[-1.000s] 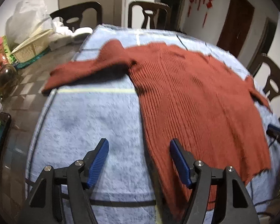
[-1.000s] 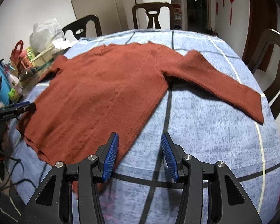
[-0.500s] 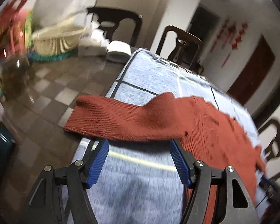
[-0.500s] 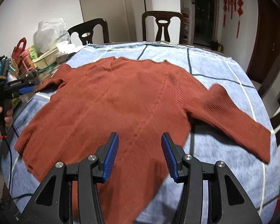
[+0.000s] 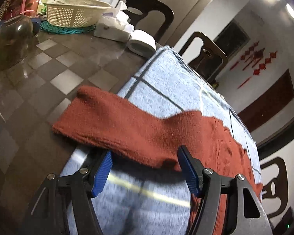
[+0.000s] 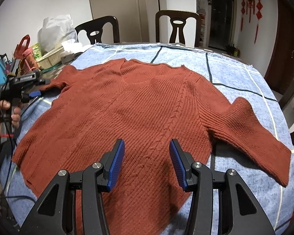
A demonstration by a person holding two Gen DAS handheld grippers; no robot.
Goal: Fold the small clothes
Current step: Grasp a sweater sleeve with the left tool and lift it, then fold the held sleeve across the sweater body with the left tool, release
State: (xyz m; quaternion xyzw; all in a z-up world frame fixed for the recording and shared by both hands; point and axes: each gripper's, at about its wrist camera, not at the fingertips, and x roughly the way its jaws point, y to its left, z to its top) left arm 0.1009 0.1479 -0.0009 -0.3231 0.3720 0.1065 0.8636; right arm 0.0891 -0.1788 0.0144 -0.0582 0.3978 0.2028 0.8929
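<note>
A rust-red knitted sweater [image 6: 139, 105] lies flat, front up, on a blue checked cloth [image 6: 235, 72]. Its left sleeve [image 5: 111, 121] reaches over the cloth's edge onto the dark tabletop. My left gripper [image 5: 145, 164] is open and empty, its blue pads just short of that sleeve's near edge; it also shows in the right wrist view [image 6: 34, 94], held at the sweater's left side. My right gripper [image 6: 147, 154] is open and empty, low over the sweater's lower body. The right sleeve [image 6: 250, 133] lies spread out to the right.
On the dark checked tabletop [image 5: 39, 74] to the left stand a cream basket [image 5: 76, 11], a glass jar [image 5: 11, 41], a tissue pack [image 5: 113, 29] and a paper roll [image 5: 142, 43]. Dark wooden chairs [image 6: 177, 27] ring the table.
My left gripper has swung left from the hem and closed in on the left sleeve. My right gripper has shifted left from the bare cloth to over the sweater's body. Both stayed open.
</note>
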